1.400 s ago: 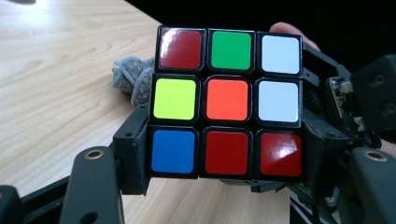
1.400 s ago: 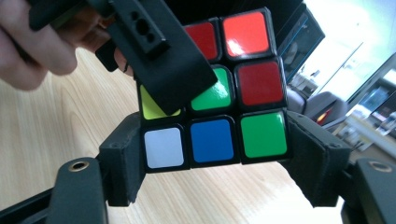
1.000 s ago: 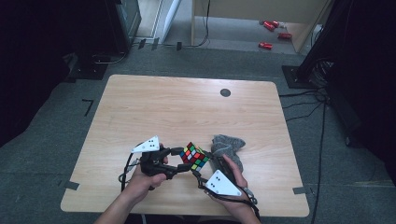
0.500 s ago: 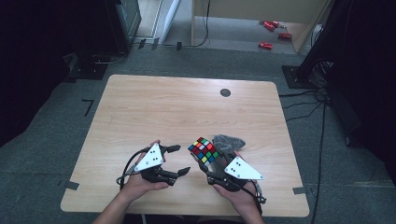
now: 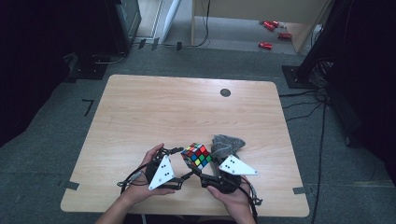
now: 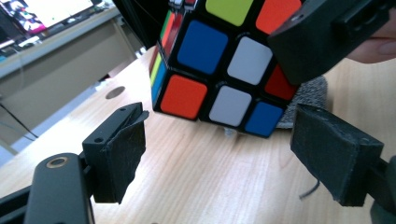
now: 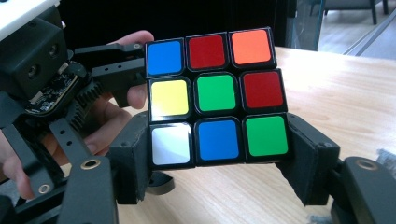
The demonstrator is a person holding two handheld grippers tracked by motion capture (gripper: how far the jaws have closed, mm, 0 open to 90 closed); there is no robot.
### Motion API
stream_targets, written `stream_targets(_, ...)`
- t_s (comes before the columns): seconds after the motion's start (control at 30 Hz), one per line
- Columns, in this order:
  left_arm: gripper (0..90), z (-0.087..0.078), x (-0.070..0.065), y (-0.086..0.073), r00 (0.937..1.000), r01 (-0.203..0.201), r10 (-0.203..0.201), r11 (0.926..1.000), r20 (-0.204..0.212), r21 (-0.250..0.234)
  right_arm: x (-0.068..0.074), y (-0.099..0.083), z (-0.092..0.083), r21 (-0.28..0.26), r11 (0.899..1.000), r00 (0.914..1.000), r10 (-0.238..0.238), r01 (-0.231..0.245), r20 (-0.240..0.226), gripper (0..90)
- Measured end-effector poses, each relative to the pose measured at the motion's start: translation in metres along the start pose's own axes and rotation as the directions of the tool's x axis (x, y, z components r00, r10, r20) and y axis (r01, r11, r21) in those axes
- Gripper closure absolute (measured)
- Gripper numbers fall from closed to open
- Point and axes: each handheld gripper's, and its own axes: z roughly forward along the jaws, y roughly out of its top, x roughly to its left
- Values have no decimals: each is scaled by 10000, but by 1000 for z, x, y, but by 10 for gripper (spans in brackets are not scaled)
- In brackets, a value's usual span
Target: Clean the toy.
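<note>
Right tongs clamp the puzzle cube's bottom layer, lifting it off the tabletop. Left tongs just opened, released, cube just ahead, untouched. Grey cloth beyond right tongs.

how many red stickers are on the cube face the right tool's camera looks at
2 on the cube: one top middle, one at the right of the middle row. Its other faces are hidden in that view.
</note>
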Motion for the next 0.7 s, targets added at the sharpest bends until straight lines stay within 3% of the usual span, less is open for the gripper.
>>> stream_targets(0.1, 189, 1, -5, 0, 9974, -607, 609, 9981, -392, 50, 0, -1, 1, 97, 9994, 9994, 326, -325, -101, 339)
stream_targets(0.3, 212, 3, -12, 0, 9920, -1135, 1134, 9935, -556, 20, 2, -2, 5, 414, 9962, 9969, 767, -760, -151, 339)
stream_targets(0.6, 301, 4, -15, -2, 9865, -1491, 1499, 9887, -651, 167, 2, -6, 11, 974, 9880, 9903, 1258, -1198, -583, 337)
stream_targets(0.7, 332, 4, -13, -2, 9915, -1212, 1215, 9926, -455, 99, -2, -6, 11, 847, 9889, 9892, 1282, -1221, -706, 313)
